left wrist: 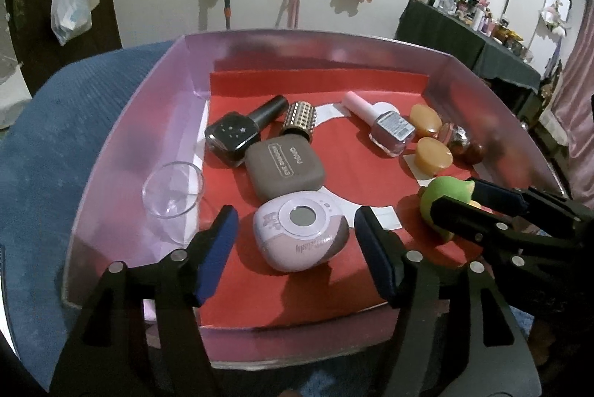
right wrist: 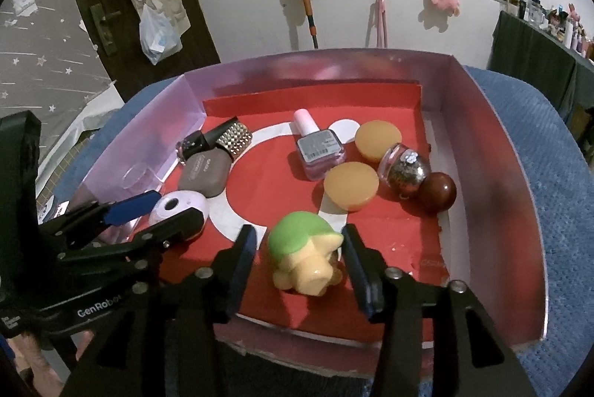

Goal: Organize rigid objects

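Seemingly both items are just set down: left claw (left wrist: 293, 241) spread around the lilac compact (left wrist: 300, 235); right claw (right wrist: 299, 267) spread around the green-capped toy (right wrist: 304, 256); next, withdraw cleanly.

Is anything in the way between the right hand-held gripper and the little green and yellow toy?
No, nothing visible. The toy already lies between the open fingers of the right hand-held gripper, with small gaps on both sides, on the tray's red floor.

My left tongs (left wrist: 293, 250) stand open astride the lilac compact case (left wrist: 300, 235), pads clear of it. Just beyond it in the pink box (left wrist: 122, 122) lies a brown case (left wrist: 285, 166); my right tongs (left wrist: 454, 198) straddle a green toy (left wrist: 441, 189) beside it.
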`<state>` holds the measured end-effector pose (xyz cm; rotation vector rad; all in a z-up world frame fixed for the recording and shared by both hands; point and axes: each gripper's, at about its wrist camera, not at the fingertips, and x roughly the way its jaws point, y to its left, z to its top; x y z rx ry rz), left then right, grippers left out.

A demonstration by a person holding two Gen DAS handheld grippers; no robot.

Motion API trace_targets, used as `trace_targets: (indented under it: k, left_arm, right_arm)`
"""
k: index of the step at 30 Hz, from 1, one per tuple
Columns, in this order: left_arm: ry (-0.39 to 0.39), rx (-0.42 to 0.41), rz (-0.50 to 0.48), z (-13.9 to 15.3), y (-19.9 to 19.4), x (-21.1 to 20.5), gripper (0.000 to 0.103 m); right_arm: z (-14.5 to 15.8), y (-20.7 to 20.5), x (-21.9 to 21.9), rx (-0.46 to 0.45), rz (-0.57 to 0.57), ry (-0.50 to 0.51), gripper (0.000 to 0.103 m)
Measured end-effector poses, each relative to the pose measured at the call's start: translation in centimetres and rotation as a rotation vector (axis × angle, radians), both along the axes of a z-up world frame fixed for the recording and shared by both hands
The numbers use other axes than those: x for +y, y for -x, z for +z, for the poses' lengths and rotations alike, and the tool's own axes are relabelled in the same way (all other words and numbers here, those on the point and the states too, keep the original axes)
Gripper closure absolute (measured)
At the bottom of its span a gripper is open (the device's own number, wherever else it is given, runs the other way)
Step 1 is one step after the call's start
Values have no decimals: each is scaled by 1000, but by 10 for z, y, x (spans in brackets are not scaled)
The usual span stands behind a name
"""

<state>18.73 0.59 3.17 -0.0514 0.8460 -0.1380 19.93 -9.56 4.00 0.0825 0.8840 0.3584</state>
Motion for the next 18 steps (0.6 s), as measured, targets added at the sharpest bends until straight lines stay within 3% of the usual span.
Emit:
trace_targets:
  k: [5, 8, 18]
  left_arm:
    - [-11, -29, 4, 8, 10, -1, 33]
    - [-14, -43, 3, 13, 16, -1, 32]
    - [-55, -115, 33, 27, 43, 2, 13]
  right_arm:
    - [8, 7, -3, -19, -8, -13, 49]
    - [15, 14, -4, -44, -16, -15, 41]
    - [26, 36, -5, -104, -51, -9, 23]
